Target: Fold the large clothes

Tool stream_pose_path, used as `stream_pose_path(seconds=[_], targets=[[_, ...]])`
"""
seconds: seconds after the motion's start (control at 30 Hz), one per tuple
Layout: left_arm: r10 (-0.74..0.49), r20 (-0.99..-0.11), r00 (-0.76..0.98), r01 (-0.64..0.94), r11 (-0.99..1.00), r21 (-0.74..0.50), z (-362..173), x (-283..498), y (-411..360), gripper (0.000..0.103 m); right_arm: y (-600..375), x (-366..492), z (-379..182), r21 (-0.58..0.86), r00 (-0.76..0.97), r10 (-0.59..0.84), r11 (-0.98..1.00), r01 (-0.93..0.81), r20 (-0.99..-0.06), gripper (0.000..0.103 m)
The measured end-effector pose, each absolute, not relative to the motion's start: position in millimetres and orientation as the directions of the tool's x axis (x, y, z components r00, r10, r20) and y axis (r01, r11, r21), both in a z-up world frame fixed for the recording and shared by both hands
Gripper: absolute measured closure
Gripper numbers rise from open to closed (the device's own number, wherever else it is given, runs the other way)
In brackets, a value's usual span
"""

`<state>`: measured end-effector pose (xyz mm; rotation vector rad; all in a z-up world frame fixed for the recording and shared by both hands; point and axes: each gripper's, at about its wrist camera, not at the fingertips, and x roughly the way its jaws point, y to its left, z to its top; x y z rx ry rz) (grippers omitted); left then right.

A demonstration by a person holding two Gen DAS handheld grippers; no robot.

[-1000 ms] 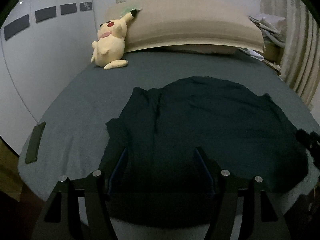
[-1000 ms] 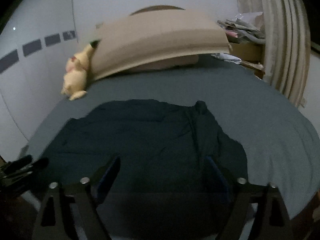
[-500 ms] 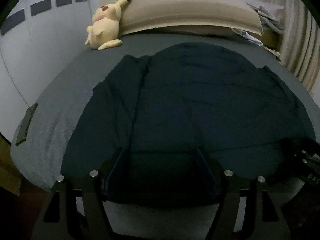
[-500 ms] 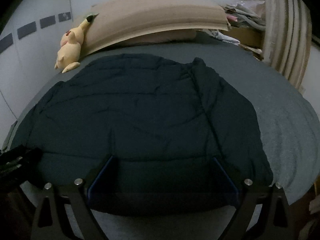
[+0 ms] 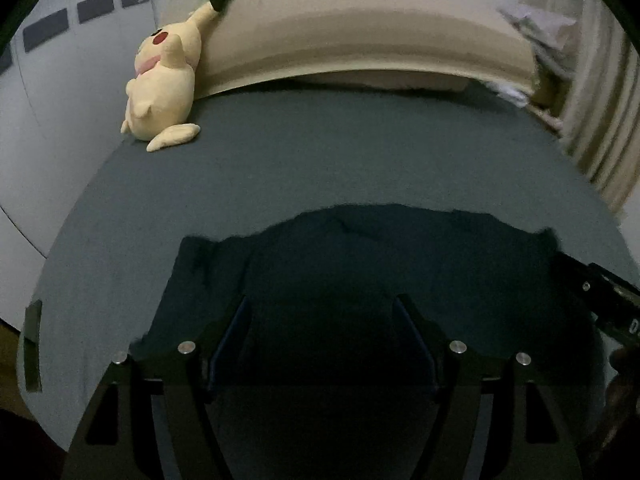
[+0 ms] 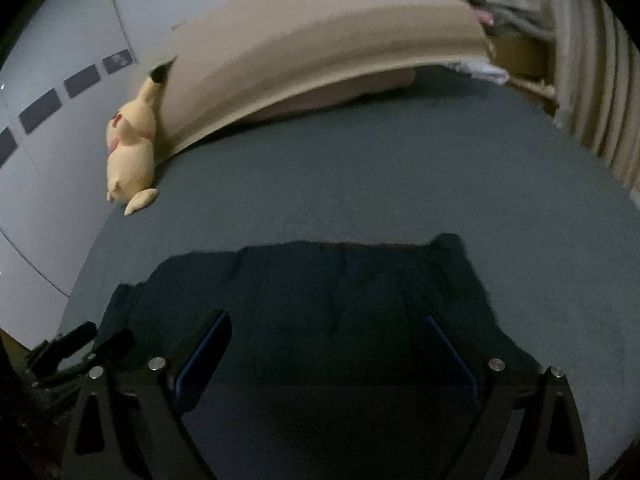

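Half a second ago the dark garment (image 5: 360, 264) was filling most of both views, reaching up toward the headboard; now it is showing shorter, its far edge lying about midway down the grey bed sheet (image 5: 328, 148), and more bare sheet is showing beyond it. It is lying on the near part of the bed, under and ahead of both tongs.

The left tongs (image 5: 322, 320) are standing apart above the cloth, and whether any fabric is pinched there is too dark to tell. The right tongs (image 6: 326, 344) are likewise spread wide over the garment, their blue-edged pads not visibly pressing on anything.

The left wrist view is showing a flat dark rectangle (image 5: 33, 344) lying at the bed's left edge, and the other tool poking in at the right; the right wrist view is showing instead the left tool's black fingertips at its lower left.

The garment is looking soft and wrinkled, with a ragged, uneven far edge. The sheet is looking matte and smooth. A yellow plush toy (image 5: 162, 92) with a red cheek is leaning against the tan padded headboard (image 5: 360, 40), which is broad and curved in the lens. Pale pleated curtains (image 6: 592, 80) are hanging at the right.
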<state>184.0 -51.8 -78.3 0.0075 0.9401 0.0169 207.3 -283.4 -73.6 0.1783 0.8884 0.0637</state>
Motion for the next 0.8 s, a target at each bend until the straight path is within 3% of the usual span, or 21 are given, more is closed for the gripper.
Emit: stream_pose_path(seconds=[0.17,0.27,0.4,0.8], targets=[[0.057,-0.845,0.532,-0.026,0.998,0.051,-112.5,224.3,-57.5,0.029,-267.6,252.8,-110.4,0.102,0.574,0.077,0.995,0.011,-0.815,0.005],[0.103,-0.847,0.522,-0.024,0.994,0.106,-132.1,235.2,-62.0,0.021,-260.5,267.6,-142.3,0.049,0.493,0.032,0.999,0.022,-0.869,0.004],[0.092,-0.863,0.497,-0.021,0.995,0.094,-132.1,240.5,-55.8,0.019,-256.7,274.8,-143.7,0.01,0.482,-0.002,1.0,0.023,-0.876,0.004],[0.054,-0.727,0.684,-0.045,0.998,0.032,-37.1,110.2,-30.4,0.02,-262.5,127.4,-7.6,0.097,0.771,0.062,0.995,0.0,-0.633,0.002]])
